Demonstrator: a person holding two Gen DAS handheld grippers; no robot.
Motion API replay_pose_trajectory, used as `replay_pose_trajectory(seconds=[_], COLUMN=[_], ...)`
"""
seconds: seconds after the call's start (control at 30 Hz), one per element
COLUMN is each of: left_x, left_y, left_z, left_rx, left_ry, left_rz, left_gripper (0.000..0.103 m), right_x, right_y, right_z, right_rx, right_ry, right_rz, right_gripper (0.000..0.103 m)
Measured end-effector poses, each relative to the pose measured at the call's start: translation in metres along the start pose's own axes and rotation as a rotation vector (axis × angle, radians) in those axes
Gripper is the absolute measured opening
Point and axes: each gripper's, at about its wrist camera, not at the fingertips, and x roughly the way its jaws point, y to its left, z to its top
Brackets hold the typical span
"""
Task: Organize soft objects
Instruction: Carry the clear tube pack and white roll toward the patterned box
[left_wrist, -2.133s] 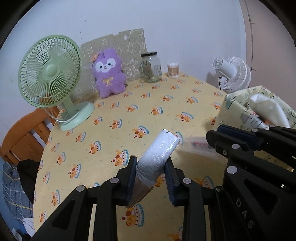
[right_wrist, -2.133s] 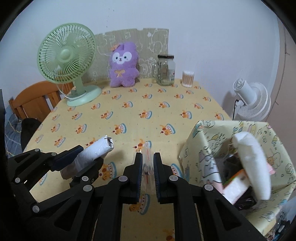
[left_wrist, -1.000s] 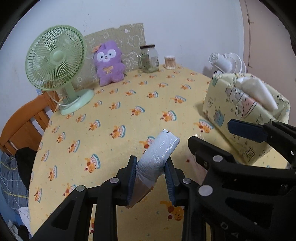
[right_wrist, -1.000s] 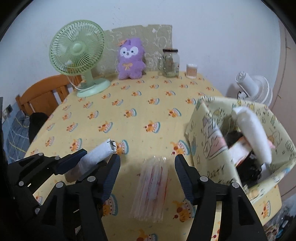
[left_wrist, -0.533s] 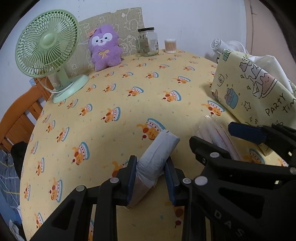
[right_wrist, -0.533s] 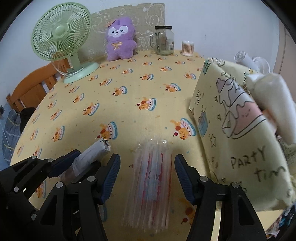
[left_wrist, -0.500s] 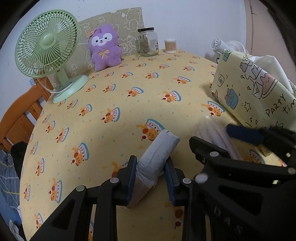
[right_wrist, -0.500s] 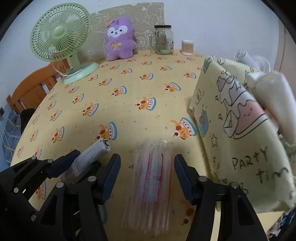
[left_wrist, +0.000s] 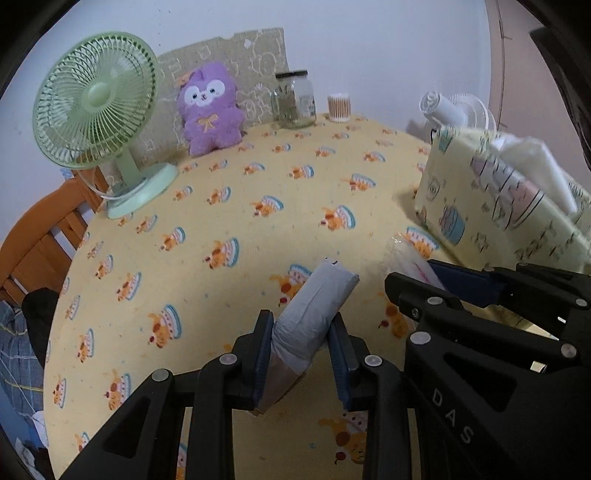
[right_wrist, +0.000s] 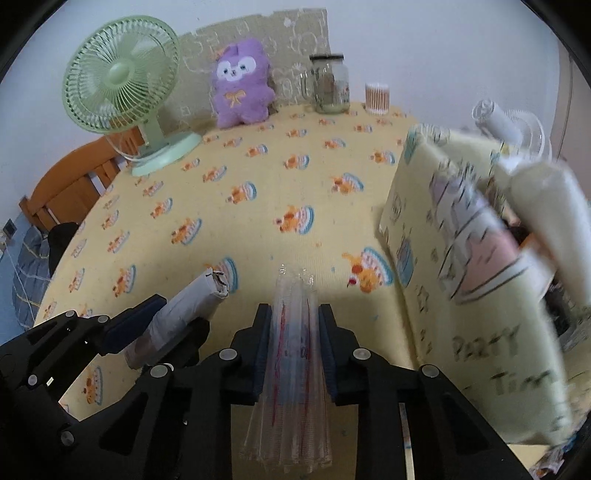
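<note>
Left gripper (left_wrist: 301, 350): clenched on grey-white soft pack (left_wrist: 314, 306), lower centre of frame. Right gripper (right_wrist: 291, 345): clenched on clear plastic packet (right_wrist: 290, 354), lower centre. Yellow printed bag (right_wrist: 461, 280), right of frame, on yellow tablecloth (right_wrist: 258, 184).

Green fan (left_wrist: 96, 110), glass jar (left_wrist: 295, 99), wooden chair (left_wrist: 40, 240)

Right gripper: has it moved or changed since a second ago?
Yes. The right gripper, open then around the clear plastic sleeve pack, has closed on it, beside the yellow printed bag.

Both wrist views face the green fan (left_wrist: 96, 110), sharing the table (right_wrist: 295, 206).
</note>
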Motion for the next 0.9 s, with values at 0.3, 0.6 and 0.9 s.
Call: replay_pose_trajectory(seconds=[0.3, 0.6, 0.9], left_x=[-0.037, -0.075, -0.106], left_y=[0.006, 0.01, 0.012], left_z=[0.014, 0.027, 0.038], left_rx=[-0.028, -0.05, -0.068], left_ry=[-0.083, -0.159, -0.226], left_rz=[0.035, 0.074, 0.107], left_gripper=[0.029, 0.029, 0.029], right_x=[-0.036, -0.074, -0.107], right_y=[0.01, 0.02, 0.027], right_z=[0.017, 0.03, 0.042], right_rx=[-0.045, -0.077, -0.105], right_ry=[-0.103, -0.196, -0.269], right_rz=[0.011, 0.024, 0.048], right_gripper=[0.028, 0.028, 0.028])
